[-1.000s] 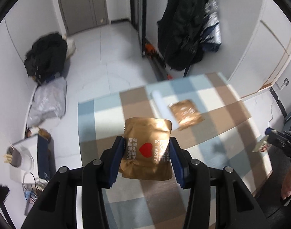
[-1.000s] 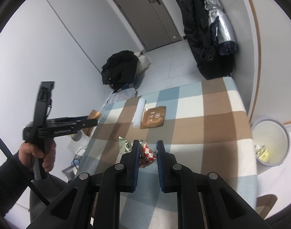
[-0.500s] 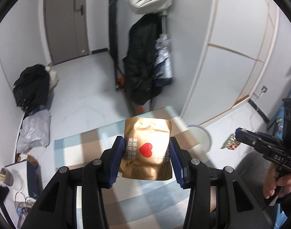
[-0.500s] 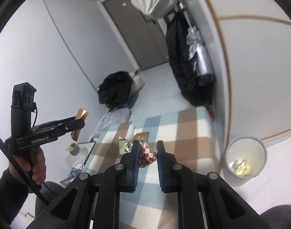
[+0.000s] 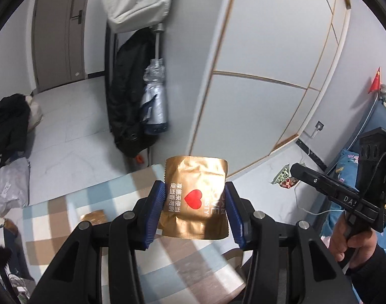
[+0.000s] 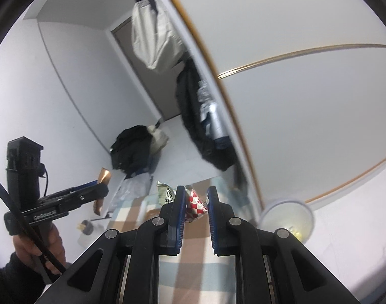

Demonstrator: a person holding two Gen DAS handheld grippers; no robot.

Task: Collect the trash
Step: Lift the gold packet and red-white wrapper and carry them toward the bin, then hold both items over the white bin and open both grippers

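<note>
Since the earlier frames both claws have swung up and to the right: the checked tabletop (image 5: 96, 202) has slid low in each view, and the wall panels now fill most of the picture. The left claw (image 5: 195, 210) is clamped on a gold snack packet (image 5: 196, 197) with a red heart, held upright between the blue pads above the tabletop's edge. A second gold packet (image 5: 94, 216) lies flat on the tabletop, to the left of the claw. The right claw (image 6: 196, 206) grips a crumpled red-and-white checked wrapper (image 6: 195, 204), which is pressed against the left pad; its silvery end sticks out to the left. To the right and lower, a white trash bin (image 6: 286, 217) stands on the floor beside the tabletop, with some yellowish scraps inside. Dark coats (image 5: 127, 101) hang by the wall behind.
</note>
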